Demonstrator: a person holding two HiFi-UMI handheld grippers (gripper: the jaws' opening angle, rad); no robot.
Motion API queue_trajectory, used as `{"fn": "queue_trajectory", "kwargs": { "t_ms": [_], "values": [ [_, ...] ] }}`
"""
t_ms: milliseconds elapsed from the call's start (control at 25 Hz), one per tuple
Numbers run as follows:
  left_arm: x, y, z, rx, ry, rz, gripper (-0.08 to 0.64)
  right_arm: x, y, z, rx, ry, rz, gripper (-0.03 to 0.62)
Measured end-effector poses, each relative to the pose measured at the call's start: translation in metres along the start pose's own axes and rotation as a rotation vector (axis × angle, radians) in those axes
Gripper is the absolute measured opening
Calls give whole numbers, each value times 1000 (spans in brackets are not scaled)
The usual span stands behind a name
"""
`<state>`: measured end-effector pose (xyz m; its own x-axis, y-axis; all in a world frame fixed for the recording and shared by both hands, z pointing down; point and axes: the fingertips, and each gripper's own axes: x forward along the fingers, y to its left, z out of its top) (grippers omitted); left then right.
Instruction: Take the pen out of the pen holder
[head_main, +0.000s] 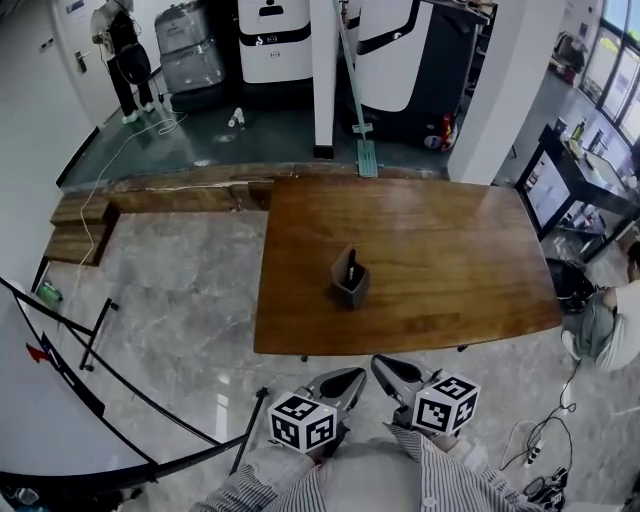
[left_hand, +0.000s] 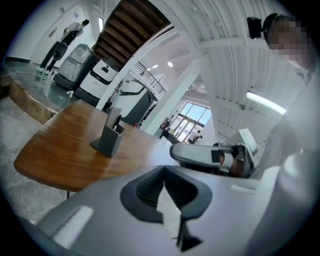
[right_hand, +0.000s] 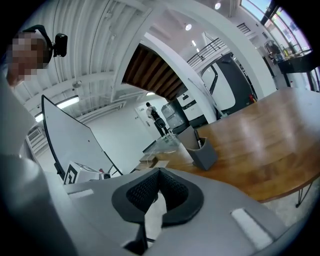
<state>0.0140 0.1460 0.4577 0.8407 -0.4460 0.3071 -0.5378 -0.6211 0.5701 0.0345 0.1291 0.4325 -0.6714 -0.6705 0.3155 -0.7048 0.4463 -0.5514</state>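
Note:
A grey pen holder stands upright near the front middle of the wooden table, with a black pen sticking out of it. Both grippers hang side by side just short of the table's front edge, pointing toward the holder and apart from it. The left gripper is shut with nothing in it. So is the right gripper. In the left gripper view the holder and pen lie ahead of the closed jaws. In the right gripper view the holder and pen stand beyond the closed jaws.
A whiteboard on a black stand fills the left foreground. A white pillar with a mop beside it rises behind the table. A person stands far back left. Another person sits at the right near a black desk. Cables lie on the floor.

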Motion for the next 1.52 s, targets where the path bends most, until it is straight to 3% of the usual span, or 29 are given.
{"fn": "queue_trajectory", "kwargs": {
  "t_ms": [320, 680, 1040, 1520],
  "values": [
    [9, 27, 11, -46, 16, 1, 8, 25, -13, 4, 38, 20, -5, -2],
    [21, 45, 25, -27, 30, 38, 8, 40, -24, 21, 39, 30, 21, -2],
    [41, 57, 51, -44, 3, 95, 8, 56, -41, 61, 22, 34, 88, -2],
    [69, 75, 81, -94, -97, 166, 8, 71, -70, 87, 11, 73, 174, -2]
  ]
}}
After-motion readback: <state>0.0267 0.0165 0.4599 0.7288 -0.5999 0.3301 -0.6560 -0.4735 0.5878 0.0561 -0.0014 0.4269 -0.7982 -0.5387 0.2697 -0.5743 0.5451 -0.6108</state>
